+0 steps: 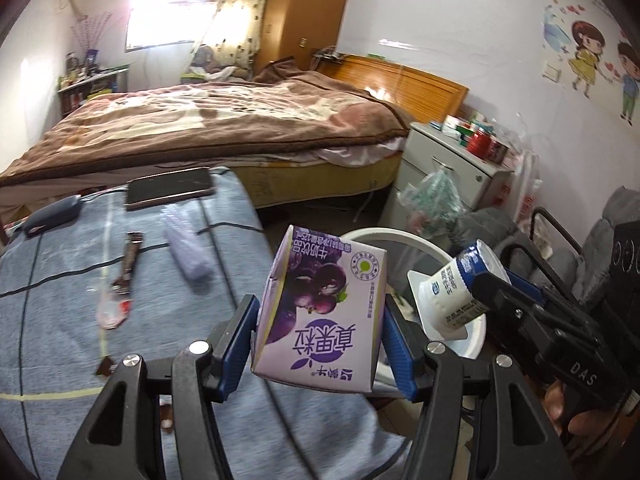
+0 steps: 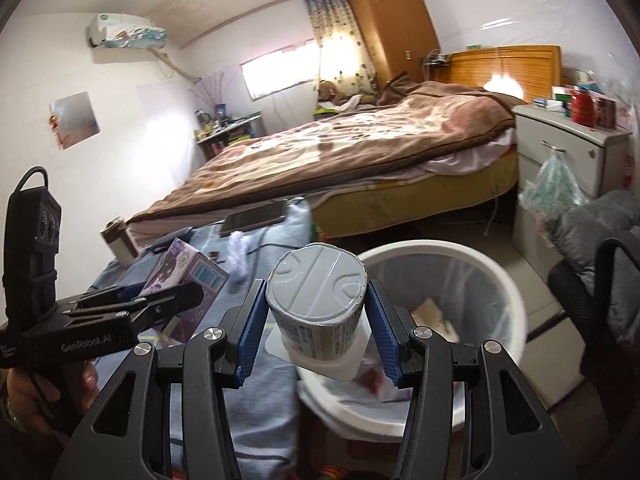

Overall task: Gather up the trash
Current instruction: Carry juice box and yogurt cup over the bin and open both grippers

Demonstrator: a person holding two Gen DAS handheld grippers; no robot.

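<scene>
- At about nine o'clock in my left wrist view, the grey-blue cloth surface [image 1: 60, 280] has trash on it that I have not collected: a torn brown wrapper [image 1: 128, 264] with a crumpled scrap [image 1: 114, 312] just below it, and a pale, blurred tube-shaped thing [image 1: 186, 248] nearby.
- A phone [image 1: 170, 188] and a dark case [image 1: 52, 216] sit at ten o'clock; I judge them not to be trash.
- My left gripper [image 1: 320, 340] is clamped on the purple milk carton [image 1: 324, 304], blue pads pressing both sides, held in the air at the edge of the cloth surface, just short of the bin.
- The white bin [image 2: 516, 300] stands at about three o'clock of the carton; it has a clear liner, and some paper trash [image 2: 436, 316] lies inside it.
- My right gripper [image 2: 316, 320] is clamped on the upturned yogurt cup [image 2: 316, 292], which hangs over the bin's near rim.
- My judgement: roughly midway. Two items are in hand and close to dropping, a little is binned, and the wrapper, scrap and perhaps the tube are left.
</scene>
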